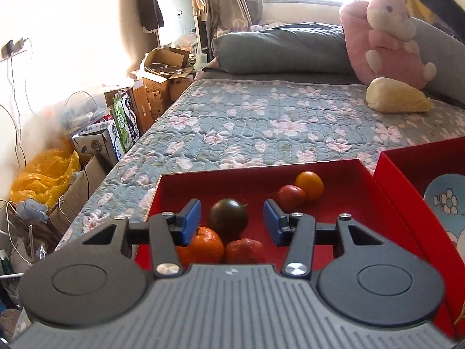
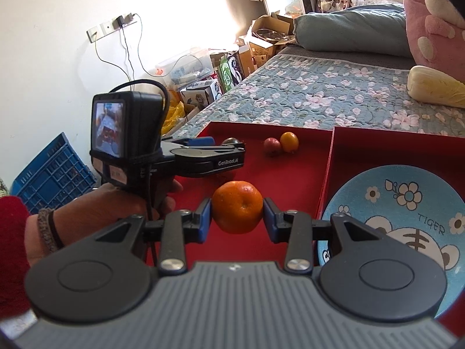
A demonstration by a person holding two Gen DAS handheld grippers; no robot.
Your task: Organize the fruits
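A red tray point(image 1: 186, 183) lies on the bed and holds several fruits. My left gripper point(image 1: 232, 222) is open above a dark tomato point(image 1: 229, 216), with a tangerine point(image 1: 203, 245) and a red fruit point(image 1: 245, 251) just below it. A red fruit point(image 1: 292, 197) and an orange point(image 1: 310, 184) sit at the tray's far side. My right gripper point(image 2: 237, 222) is shut on a tangerine point(image 2: 237, 210) and holds it above the tray point(image 2: 290, 174). A blue tiger plate point(image 2: 407, 203) lies in a second red tray point(image 2: 377, 151) to the right. The left gripper point(image 2: 216, 151) also shows in the right wrist view.
The floral bedspread point(image 1: 261, 122) stretches beyond the trays. A pale cabbage point(image 1: 396, 96), a pink plush point(image 1: 386, 35) and a grey pillow point(image 1: 279, 49) lie at the back. Cardboard boxes point(image 1: 157, 87) and a blue crate point(image 2: 49, 171) stand beside the bed on the left.
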